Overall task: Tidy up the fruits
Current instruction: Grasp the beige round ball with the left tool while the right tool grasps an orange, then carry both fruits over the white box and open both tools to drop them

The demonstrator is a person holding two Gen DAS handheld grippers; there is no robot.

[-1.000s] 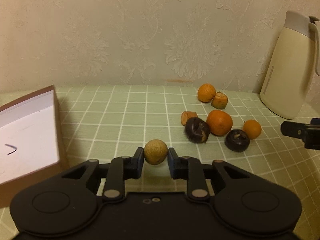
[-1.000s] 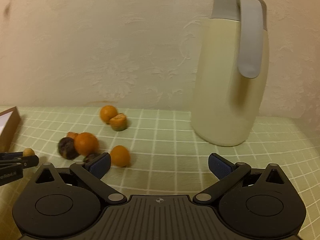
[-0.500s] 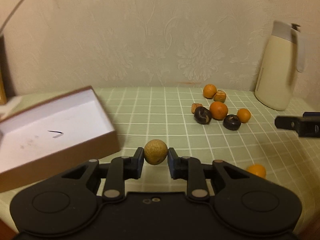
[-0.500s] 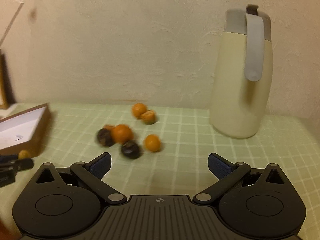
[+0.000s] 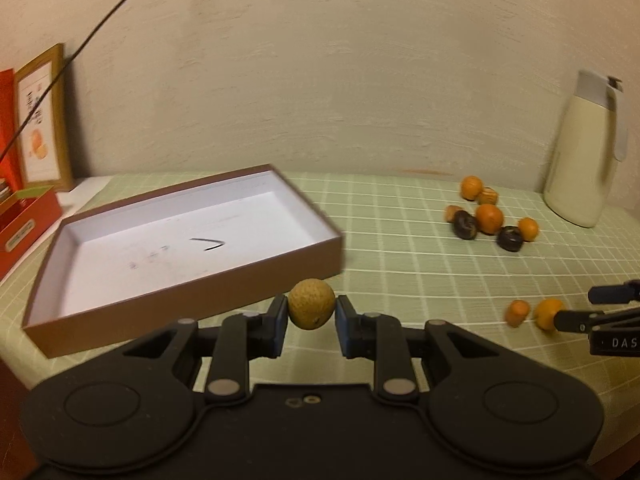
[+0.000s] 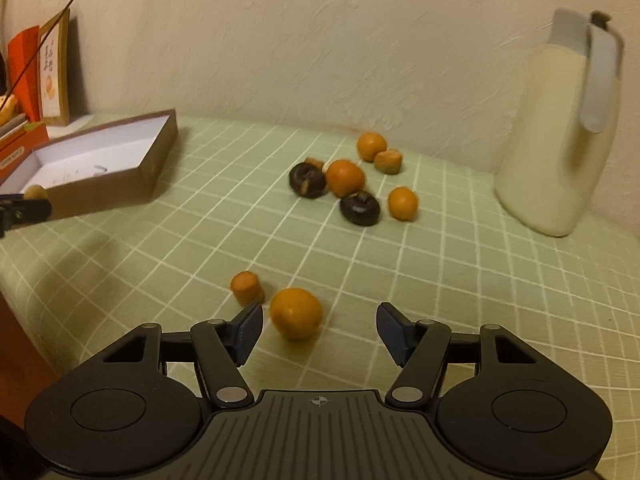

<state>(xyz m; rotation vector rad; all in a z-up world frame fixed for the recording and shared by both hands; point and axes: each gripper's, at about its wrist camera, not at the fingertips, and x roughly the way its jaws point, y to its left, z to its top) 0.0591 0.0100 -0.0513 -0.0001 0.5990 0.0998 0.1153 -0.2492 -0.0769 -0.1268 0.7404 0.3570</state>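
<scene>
My left gripper (image 5: 311, 314) is shut on a small tan round fruit (image 5: 311, 309), held just in front of the near wall of a brown box with a white inside (image 5: 140, 320). In the right wrist view, my right gripper (image 6: 320, 324) is closing around a lone orange (image 6: 296, 313) on the green checked cloth. The orange sits between the jaws, close to the left pad, with a gap on its right. A small orange piece (image 6: 247, 287) lies just to its left. Several oranges and dark fruits (image 6: 344, 178) cluster farther back.
A cream jug with a grey lid (image 6: 556, 128) stands at the back right by the wall. Red boxes and a framed card (image 5: 40, 120) stand at the far left behind the box. The table's near edge runs close under both grippers.
The left gripper drew back and left with the tan fruit, bringing the whole box into view. The right gripper moved back to the lone orange and its jaws narrowed.
</scene>
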